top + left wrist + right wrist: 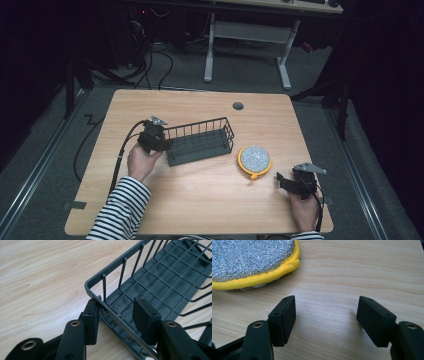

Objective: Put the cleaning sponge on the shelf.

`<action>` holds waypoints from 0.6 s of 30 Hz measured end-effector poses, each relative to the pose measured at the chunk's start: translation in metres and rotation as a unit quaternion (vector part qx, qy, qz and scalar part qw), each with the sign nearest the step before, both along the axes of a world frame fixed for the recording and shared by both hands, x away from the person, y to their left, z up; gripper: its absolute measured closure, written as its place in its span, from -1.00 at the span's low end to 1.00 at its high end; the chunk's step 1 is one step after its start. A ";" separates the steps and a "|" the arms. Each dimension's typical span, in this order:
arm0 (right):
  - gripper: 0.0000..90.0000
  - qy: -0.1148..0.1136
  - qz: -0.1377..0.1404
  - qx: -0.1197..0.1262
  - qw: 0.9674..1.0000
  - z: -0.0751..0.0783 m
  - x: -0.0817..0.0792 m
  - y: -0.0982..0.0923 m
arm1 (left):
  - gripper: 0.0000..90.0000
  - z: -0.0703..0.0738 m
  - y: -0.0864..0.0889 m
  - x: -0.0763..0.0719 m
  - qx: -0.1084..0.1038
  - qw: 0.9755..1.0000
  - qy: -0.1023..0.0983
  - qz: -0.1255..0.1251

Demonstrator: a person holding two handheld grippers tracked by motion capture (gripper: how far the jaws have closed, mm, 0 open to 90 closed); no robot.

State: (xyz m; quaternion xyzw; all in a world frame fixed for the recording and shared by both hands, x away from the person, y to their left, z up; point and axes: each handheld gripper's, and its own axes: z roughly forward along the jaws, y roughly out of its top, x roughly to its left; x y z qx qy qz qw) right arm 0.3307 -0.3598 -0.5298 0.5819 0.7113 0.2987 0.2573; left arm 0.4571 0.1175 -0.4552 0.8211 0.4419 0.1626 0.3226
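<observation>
Grey basket (201,143): left gripper (116,315) clamps its 9 o'clock rim.
Right gripper (325,315): open, idle.
Next: likely fetch the sponge (254,159).

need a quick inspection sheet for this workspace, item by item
surface: wooden table, grommet hole near the far edge
job's things: dark wire basket; round yellow-rimmed scrub pad beside it
clutter: nothing seen
grippers: left claw shut on the basket's end wall; right claw open, resting short of the pad
cables: one trails from each claw, the left off the table's left edge
surroundings: dark room, white desk frame, floor cables
</observation>
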 end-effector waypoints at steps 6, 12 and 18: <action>-0.29 -0.001 0.001 -0.001 1.000 0.000 0.000 0.000 | 0.28 -0.002 0.008 -0.022 -0.012 1.000 -0.010 -0.002; -0.29 -0.001 0.001 -0.001 1.000 0.000 0.000 0.000 | 0.26 -0.003 0.012 -0.041 -0.023 1.000 -0.014 -0.004; -0.29 0.000 -0.002 0.001 1.000 0.000 0.000 0.000 | 0.22 -0.004 0.011 -0.054 -0.033 0.999 -0.013 -0.006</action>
